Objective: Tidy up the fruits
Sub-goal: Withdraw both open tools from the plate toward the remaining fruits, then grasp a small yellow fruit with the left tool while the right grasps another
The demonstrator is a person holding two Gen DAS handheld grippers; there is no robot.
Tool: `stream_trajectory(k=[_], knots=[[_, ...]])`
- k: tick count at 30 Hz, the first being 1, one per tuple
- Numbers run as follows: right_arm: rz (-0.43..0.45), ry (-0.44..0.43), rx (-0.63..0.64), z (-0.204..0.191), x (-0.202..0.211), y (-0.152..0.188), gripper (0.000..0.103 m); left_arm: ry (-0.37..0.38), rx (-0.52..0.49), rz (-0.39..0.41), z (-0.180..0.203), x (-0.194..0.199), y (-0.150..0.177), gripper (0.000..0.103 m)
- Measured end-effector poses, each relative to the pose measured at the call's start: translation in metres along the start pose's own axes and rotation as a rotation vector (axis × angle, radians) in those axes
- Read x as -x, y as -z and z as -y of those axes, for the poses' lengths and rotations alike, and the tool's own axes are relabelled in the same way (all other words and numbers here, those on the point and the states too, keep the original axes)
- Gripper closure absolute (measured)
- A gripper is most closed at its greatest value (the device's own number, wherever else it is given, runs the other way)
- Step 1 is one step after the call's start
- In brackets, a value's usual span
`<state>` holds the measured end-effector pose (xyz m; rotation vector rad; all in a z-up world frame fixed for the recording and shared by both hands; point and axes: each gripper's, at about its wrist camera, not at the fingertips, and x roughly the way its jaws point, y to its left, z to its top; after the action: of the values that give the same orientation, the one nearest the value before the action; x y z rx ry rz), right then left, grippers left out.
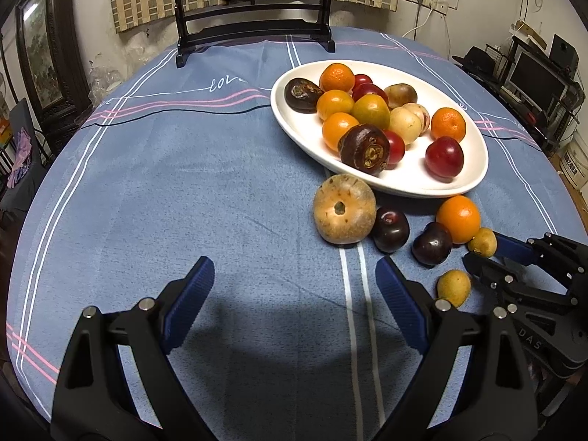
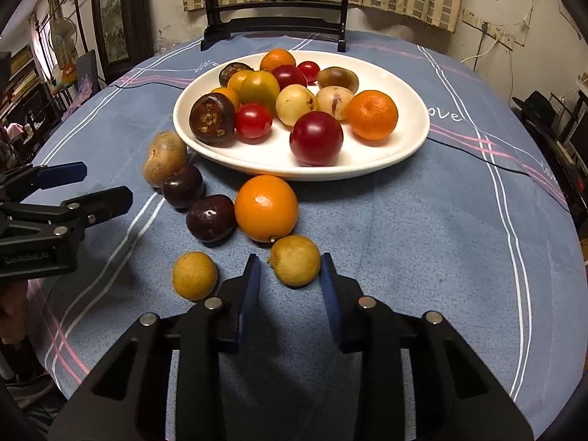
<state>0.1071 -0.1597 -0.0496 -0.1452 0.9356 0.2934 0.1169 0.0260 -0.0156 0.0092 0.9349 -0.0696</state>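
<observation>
White and oval, the plate (image 2: 404, 147) at the upper centre of the right wrist view already carries about a dozen fruits. Six remain on the blue-clothed table (image 2: 422, 257) just below its rim, so the sorting looks roughly two-thirds done. The right claw (image 2: 290, 275), at lower centre, has its jaws nearly closed around a small tan fruit (image 2: 295, 260), round with a matt, faintly speckled skin; a firm pinch cannot be confirmed. The left claw (image 1: 294, 286) is spread wide, holding nothing, low in its own view.
</observation>
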Motion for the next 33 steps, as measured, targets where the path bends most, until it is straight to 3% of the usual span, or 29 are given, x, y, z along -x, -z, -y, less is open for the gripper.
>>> stream_trajectory(k=[6,14,19,20,25,28,29,33], knots=[[0.005,-0.029,-0.038,0.010,0.003,0.007,0.070,0.000,-0.011,-0.018,0.004,-0.003,0.001,0.012],[0.015,-0.050,-0.050,0.015,0.007,0.011,0.069,0.072,-0.096,-0.024,0.036,0.015,0.019,0.012],[0.022,-0.055,-0.069,0.021,0.013,0.016,0.054,0.091,-0.138,-0.039,0.058,0.013,0.024,0.012],[0.025,-0.052,-0.074,0.023,0.015,0.018,0.047,0.092,-0.143,-0.042,0.061,0.012,0.024,0.012],[0.047,-0.045,-0.110,0.040,0.023,0.024,0.044,0.096,-0.175,-0.053,0.079,0.007,0.027,0.014],[0.042,-0.055,-0.132,0.047,0.023,0.027,0.043,0.100,-0.189,-0.071,0.086,0.000,0.027,0.028],[0.041,-0.057,-0.134,0.048,0.023,0.028,0.043,0.103,-0.189,-0.084,0.088,-0.003,0.027,0.037],[0.045,-0.054,-0.121,0.046,0.025,0.031,0.042,0.101,-0.180,-0.080,0.091,-0.007,0.023,0.050]])
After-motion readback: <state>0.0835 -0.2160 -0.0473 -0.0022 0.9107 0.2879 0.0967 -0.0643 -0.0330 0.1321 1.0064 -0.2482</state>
